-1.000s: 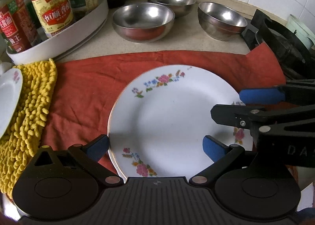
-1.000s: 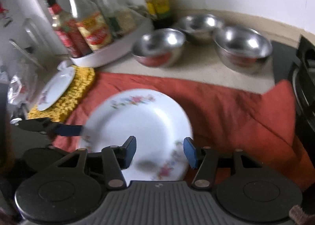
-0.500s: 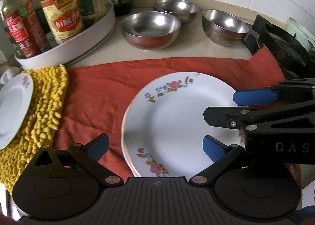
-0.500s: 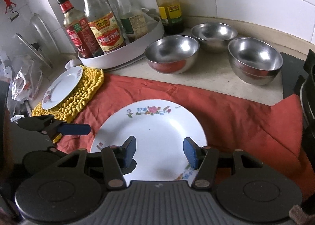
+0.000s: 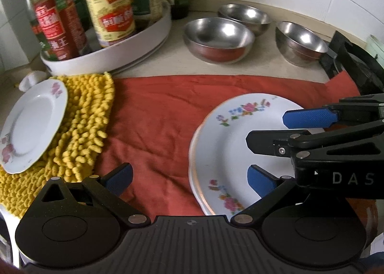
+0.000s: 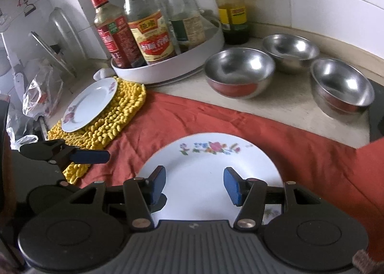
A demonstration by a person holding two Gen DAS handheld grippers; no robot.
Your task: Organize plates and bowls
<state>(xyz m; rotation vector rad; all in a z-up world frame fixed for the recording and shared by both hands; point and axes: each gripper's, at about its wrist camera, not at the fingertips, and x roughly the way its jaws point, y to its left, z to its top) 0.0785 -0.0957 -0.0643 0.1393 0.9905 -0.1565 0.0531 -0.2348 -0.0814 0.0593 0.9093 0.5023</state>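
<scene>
A large white floral plate [image 5: 228, 139] lies on the red cloth [image 5: 156, 115]; a second rim shows under its left edge. My left gripper [image 5: 189, 178] hovers open over the cloth, its right pad above the plate's left part, nothing between its pads. My right gripper [image 6: 195, 185] is open above the same plate [image 6: 206, 163] without touching it; it also reaches in from the right as the right gripper [image 5: 268, 128]. A small floral plate [image 5: 31, 127] rests on the yellow mat [image 5: 84, 125] at the left. Three steel bowls [image 5: 218, 36] [image 5: 244, 16] [image 5: 300, 41] sit behind the cloth.
A white turntable tray [image 5: 108, 55] holding several sauce bottles stands at the back left. A black gas stove [image 5: 355, 67] borders the cloth on the right. In the right wrist view, one finger [image 6: 92, 156] of the left gripper shows at the left, beside a plastic bag [image 6: 38, 96].
Both grippers have moved left and drawn back a little, so the large plate sits further right in both views. The small plate and yellow mat show more fully. Jaws unchanged.
</scene>
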